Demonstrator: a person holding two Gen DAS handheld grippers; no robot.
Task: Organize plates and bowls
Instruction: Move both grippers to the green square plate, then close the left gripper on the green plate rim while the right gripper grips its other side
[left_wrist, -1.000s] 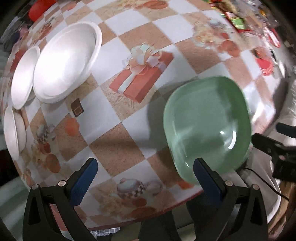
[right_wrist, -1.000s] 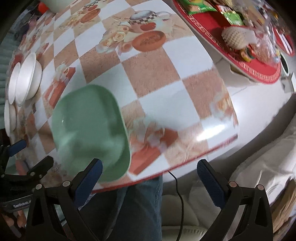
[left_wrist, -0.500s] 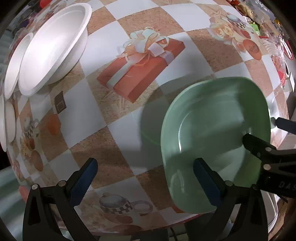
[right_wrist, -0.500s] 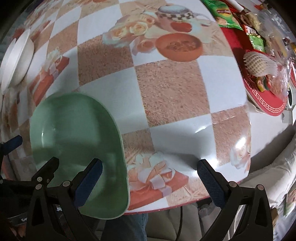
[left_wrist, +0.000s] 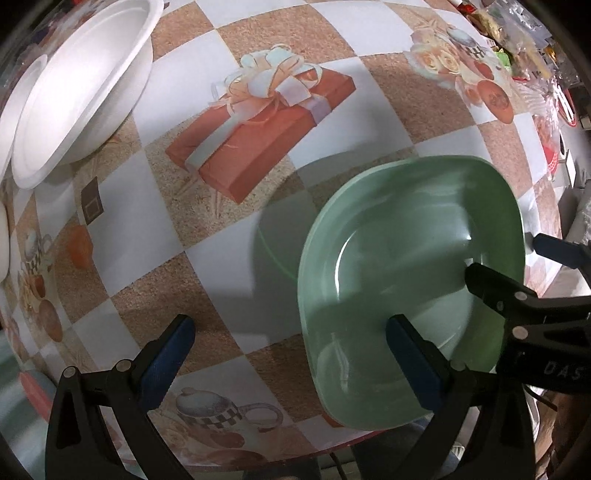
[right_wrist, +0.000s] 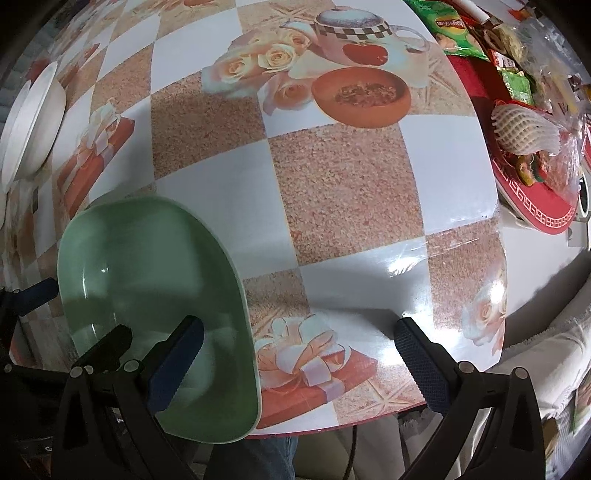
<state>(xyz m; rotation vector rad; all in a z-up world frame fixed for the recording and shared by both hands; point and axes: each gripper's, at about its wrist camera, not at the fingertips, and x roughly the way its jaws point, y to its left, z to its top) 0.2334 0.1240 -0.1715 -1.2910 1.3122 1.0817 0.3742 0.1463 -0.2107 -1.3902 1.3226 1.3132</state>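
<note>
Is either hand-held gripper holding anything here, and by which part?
Nothing is held. Both the left hand-held gripper and right hand-held gripper are open over the green plate, which rests on the table.

Left tongs (left_wrist: 288, 354) spread wide; right tongs (right_wrist: 299, 350) likewise

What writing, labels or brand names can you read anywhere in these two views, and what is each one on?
"DAS": white letters on the right gripper body, cut off at the left wrist view's edge.
Green snack bag: red brand logo, possibly "Lay's", too small to read for certain.
Other packets on the red tray: print too blurred to read.
Green plate and white bowls: no text.
</note>
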